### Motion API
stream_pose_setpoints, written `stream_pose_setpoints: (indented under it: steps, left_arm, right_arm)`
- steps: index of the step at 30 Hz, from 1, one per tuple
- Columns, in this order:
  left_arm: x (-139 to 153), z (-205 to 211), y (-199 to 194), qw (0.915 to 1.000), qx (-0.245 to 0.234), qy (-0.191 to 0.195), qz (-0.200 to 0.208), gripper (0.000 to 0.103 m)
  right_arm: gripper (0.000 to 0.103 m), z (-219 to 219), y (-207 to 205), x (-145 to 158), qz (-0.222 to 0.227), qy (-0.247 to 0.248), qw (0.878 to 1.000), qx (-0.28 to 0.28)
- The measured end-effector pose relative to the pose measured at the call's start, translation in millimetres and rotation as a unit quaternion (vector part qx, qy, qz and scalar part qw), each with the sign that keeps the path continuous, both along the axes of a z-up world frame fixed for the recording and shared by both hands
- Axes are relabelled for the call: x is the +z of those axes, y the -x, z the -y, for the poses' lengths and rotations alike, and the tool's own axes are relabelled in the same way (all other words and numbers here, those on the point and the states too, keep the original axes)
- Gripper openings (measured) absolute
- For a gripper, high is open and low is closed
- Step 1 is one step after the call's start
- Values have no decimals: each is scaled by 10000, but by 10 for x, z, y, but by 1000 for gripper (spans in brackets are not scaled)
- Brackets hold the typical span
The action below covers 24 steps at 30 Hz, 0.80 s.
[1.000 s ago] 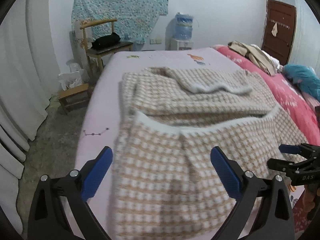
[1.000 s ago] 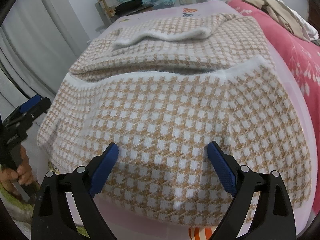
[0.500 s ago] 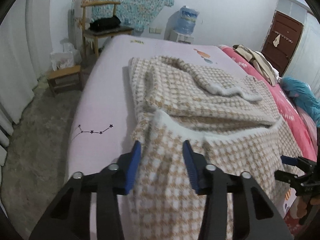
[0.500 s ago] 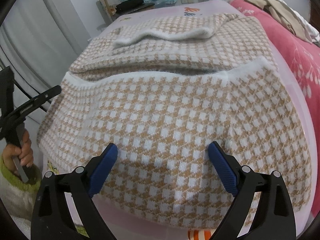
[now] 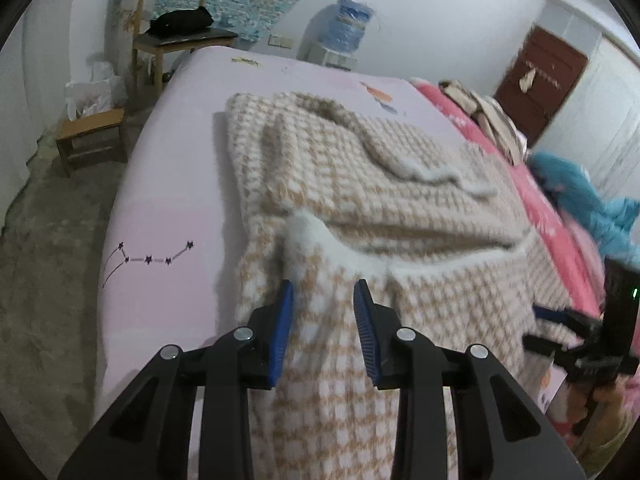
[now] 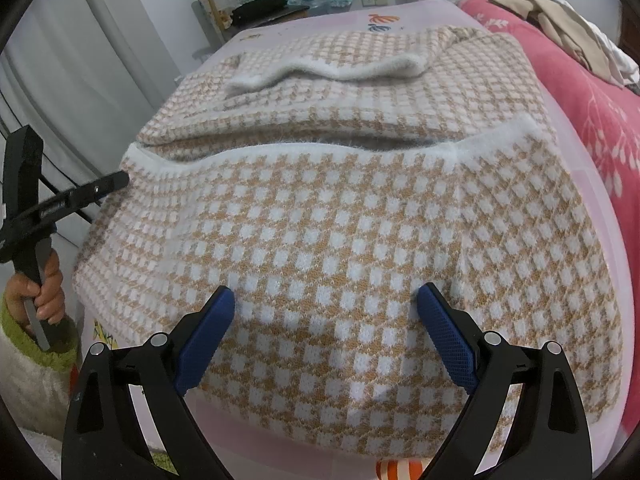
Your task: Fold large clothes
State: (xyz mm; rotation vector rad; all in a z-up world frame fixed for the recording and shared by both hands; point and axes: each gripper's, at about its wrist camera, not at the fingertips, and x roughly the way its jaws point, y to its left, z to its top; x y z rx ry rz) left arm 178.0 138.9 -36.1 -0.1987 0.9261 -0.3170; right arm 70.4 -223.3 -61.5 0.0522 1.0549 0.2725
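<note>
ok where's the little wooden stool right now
In the left wrist view, the wooden stool stands on the floor at far left, beside the bed, below the wooden chair.

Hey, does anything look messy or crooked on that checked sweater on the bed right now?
Yes. The checked sweater is bunched at its white-trimmed corner, which puckers up between the closing jaws of the left gripper. The white cuff on top lies wavy.
</note>
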Motion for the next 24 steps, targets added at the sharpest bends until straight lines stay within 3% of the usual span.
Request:
stream_pose_setpoints:
  steps: [4, 8, 10, 14, 17, 19, 24]
  left_arm:
    - [-99, -10, -7, 9989, 141, -325, -312, 30]
    - [-128, -12, -68, 9986, 199, -254, -424, 31]
    - [-122, -12, -97, 9987, 196, -181, -432, 33]
    - [-152, -77, -150, 9986, 175, 327, -379, 36]
    - [-163, -76, -170, 9984, 185, 391, -362, 36]
    - [-144, -30, -145, 9990, 156, 238, -336, 36]
    - [-120, 165, -81, 9980, 32, -583, -259, 36]
  right_arm:
    - [89, -6, -4, -7, 0, -2, 10000, 11]
    - [89, -24, -1, -7, 0, 2, 10000, -13]
    - [89, -30, -2, -5, 5, -2, 10000, -22]
    - [89, -22, -4, -3, 1, -2, 10000, -15]
    - [89, -15, -2, -1, -7, 22, 10000, 6]
    - [89, -13, -3, -6, -15, 28, 10000, 13]
    - [89, -1, -7, -11, 4, 2, 10000, 3]
